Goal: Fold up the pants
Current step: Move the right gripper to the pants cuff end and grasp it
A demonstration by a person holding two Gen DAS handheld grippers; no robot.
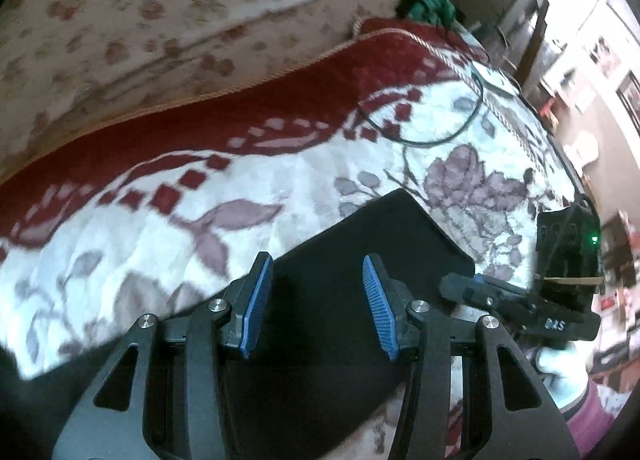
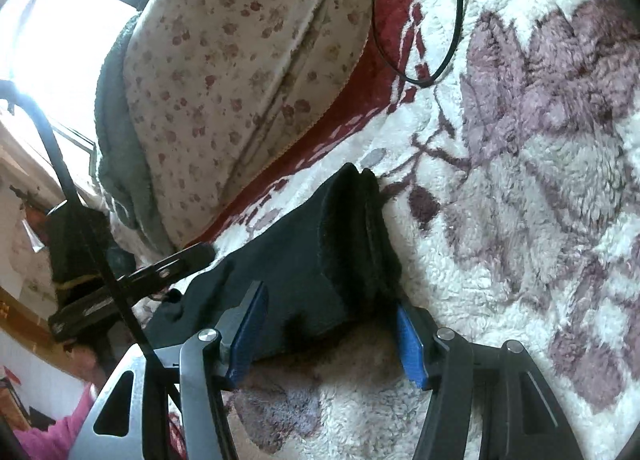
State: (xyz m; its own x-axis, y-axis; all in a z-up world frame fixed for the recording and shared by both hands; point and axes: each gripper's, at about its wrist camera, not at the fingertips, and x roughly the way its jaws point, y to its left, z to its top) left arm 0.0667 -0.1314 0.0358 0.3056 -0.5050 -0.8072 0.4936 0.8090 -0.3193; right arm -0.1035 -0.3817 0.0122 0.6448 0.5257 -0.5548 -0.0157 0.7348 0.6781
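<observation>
Black pants [image 2: 320, 260] folded on blanket [image 2: 520, 219]; both grippers' jaws apart, nothing clamped.

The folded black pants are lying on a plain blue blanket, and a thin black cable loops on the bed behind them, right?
Not quite. The fluffy blanket is white with mauve flowers and a dark red border, not plain blue; the right wrist view shows it best. The folded black pants do lie on it, and the thin black cable loops behind them.

Black pants [image 1: 340, 260] folded into a compact, flat rectangular bundle, lying on a fluffy white blanket [image 2: 500, 219] patterned with mauve flowers and a dark red border. Stacked folded edges show at one end.
</observation>
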